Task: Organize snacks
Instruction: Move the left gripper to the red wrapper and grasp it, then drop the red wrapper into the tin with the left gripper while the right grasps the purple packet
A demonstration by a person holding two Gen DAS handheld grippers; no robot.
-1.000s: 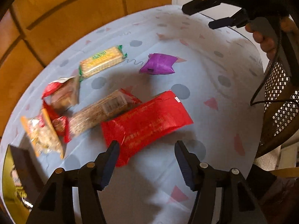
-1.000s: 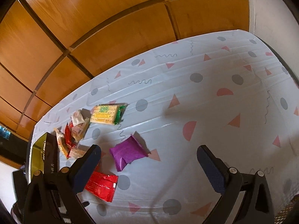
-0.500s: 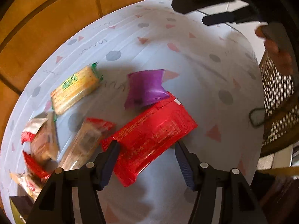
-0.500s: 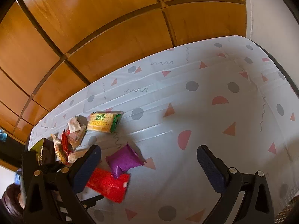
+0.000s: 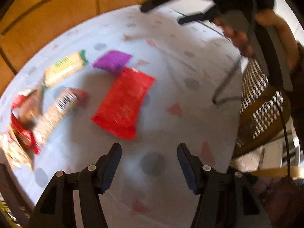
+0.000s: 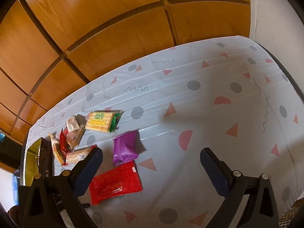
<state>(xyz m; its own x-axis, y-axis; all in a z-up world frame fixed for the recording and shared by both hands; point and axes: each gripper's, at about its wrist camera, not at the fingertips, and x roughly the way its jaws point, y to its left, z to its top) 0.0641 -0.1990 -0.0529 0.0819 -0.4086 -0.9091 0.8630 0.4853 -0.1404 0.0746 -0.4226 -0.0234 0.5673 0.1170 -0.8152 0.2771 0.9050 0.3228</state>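
Observation:
A red snack packet (image 5: 123, 102) (image 6: 115, 183) lies flat on the patterned tablecloth (image 6: 209, 114), its far corner touching a purple packet (image 5: 112, 61) (image 6: 125, 148). My left gripper (image 5: 149, 153) hangs open just short of the red packet, nothing between its fingers. A yellow cracker pack with a green end (image 6: 102, 121) (image 5: 64, 70) lies further left. Several small wrapped snacks (image 6: 66, 142) (image 5: 38, 114) are heaped at the left. My right gripper (image 6: 152, 157) is open above bare cloth, right of the purple packet. The left wrist view is blurred.
A dark box with a yellow-green side (image 6: 39, 159) stands at the table's left edge. Wood panelling (image 6: 95, 28) backs the table. In the left wrist view a woven chair back (image 5: 262, 102) stands past the right edge, with a hand (image 5: 241, 36) holding the right gripper above it.
The red packet has slid away toward the purple packet and turned more upright in the left wrist view. My left gripper has drawn back from it, still open. The right gripper barely moved.

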